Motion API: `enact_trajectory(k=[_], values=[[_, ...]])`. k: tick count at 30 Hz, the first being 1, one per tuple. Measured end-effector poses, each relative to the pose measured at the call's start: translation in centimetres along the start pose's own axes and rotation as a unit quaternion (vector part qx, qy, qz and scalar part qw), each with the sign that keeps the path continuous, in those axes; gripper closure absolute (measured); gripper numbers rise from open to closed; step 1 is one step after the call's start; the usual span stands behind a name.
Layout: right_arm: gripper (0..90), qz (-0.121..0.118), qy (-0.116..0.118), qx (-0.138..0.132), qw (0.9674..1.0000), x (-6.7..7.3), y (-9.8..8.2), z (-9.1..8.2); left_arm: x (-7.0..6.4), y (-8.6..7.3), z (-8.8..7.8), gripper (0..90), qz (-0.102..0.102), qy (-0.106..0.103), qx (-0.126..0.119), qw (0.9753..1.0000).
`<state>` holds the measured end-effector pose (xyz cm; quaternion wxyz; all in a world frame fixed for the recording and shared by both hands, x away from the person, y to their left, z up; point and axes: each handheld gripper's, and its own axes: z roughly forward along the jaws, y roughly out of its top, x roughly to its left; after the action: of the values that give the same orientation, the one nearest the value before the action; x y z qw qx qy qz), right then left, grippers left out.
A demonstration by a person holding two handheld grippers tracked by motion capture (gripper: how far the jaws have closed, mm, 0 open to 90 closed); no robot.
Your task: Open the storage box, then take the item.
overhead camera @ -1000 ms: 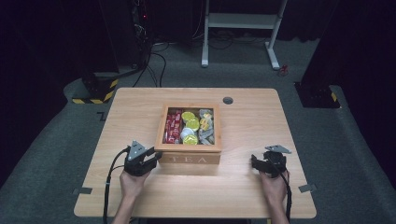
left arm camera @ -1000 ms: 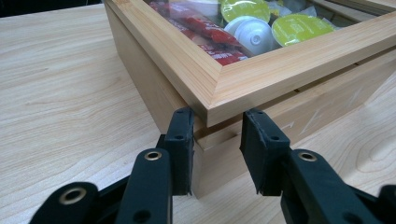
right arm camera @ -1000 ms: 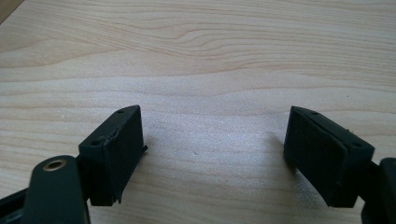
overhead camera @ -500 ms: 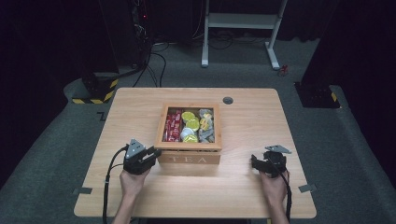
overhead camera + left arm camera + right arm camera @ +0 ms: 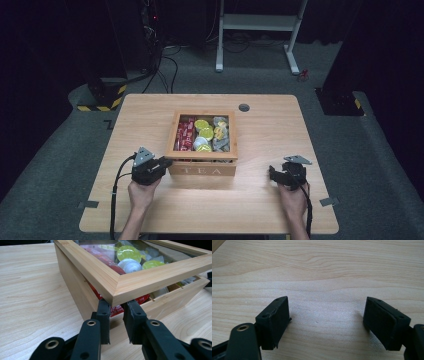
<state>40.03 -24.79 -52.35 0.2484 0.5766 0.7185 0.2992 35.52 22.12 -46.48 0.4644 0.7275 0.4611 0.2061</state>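
A wooden tea box marked TEA stands mid-table, its glass-paned lid raised a little at the front. Red packets and yellow round packs lie under the glass. My left gripper is at the box's front left corner. Its jaws have just been closing, and in the left gripper view they pinch the lid's corner from both sides, my left gripper shut on it. To the right of the box, my right gripper rests low over bare wood, open and empty.
The light wood table has a round cable hole behind the box. A black cable trails from the left gripper toward the front edge. On the grey floor beyond stand a white desk frame and dark equipment.
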Motion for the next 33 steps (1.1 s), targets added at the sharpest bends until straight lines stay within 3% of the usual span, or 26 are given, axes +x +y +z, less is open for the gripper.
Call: enact_trajectory(k=[27, 33], values=[[24.2, -0.005, 0.002, -0.003, 1.0000, 0.0, 0.0, -0.1, 0.2, 2.7, -1.0, 81.0, -0.027, -0.007, -0.017, 0.9995], [30.8, -0.009, 0.004, -0.008, 0.9999, 0.1, -0.1, -0.1, 0.4, 3.3, -1.1, 81.8, -0.031, -0.012, -0.017, 0.9993]])
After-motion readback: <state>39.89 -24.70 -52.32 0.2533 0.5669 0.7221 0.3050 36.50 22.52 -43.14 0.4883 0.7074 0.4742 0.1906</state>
